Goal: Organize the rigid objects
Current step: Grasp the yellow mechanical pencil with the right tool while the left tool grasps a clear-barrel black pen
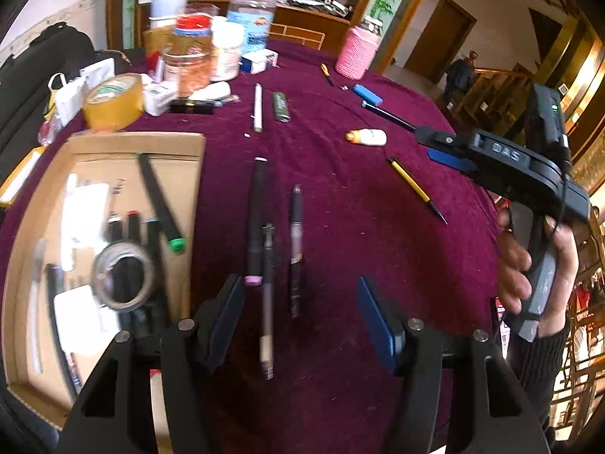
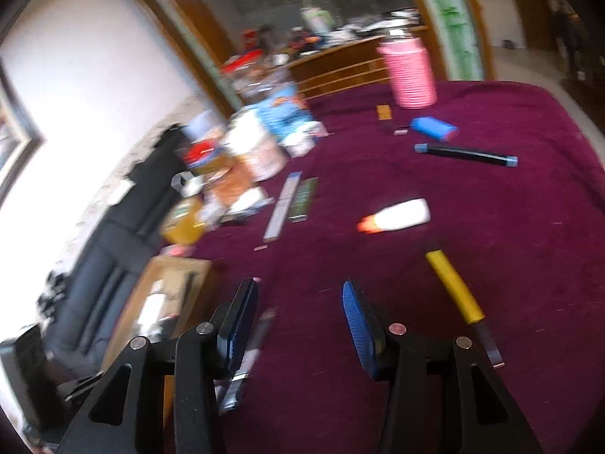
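Observation:
Three dark pens (image 1: 264, 265) lie side by side on the maroon tablecloth (image 1: 359, 227), just ahead of my open left gripper (image 1: 302, 317), whose blue pads hold nothing. To their left is a cardboard box (image 1: 34, 249) holding markers, a tape ring (image 1: 123, 274) and cards. My right gripper (image 2: 300, 321) is open and empty above the cloth, with a yellow-handled tool (image 2: 455, 287) just to its right. The left wrist view shows that gripper (image 1: 450, 149) at the right, held by a hand (image 1: 529, 265). A white bottle with an orange tip (image 2: 401, 217) lies farther ahead.
At the back left stand jars, boxes and a yellow tape roll (image 1: 113, 100). A pink knitted-cover bottle (image 2: 410, 73) stands at the far edge. Also on the cloth: a blue lighter (image 2: 433, 128), a black stick (image 2: 467, 155), a white pen (image 1: 258, 108), a green lighter (image 1: 281, 106).

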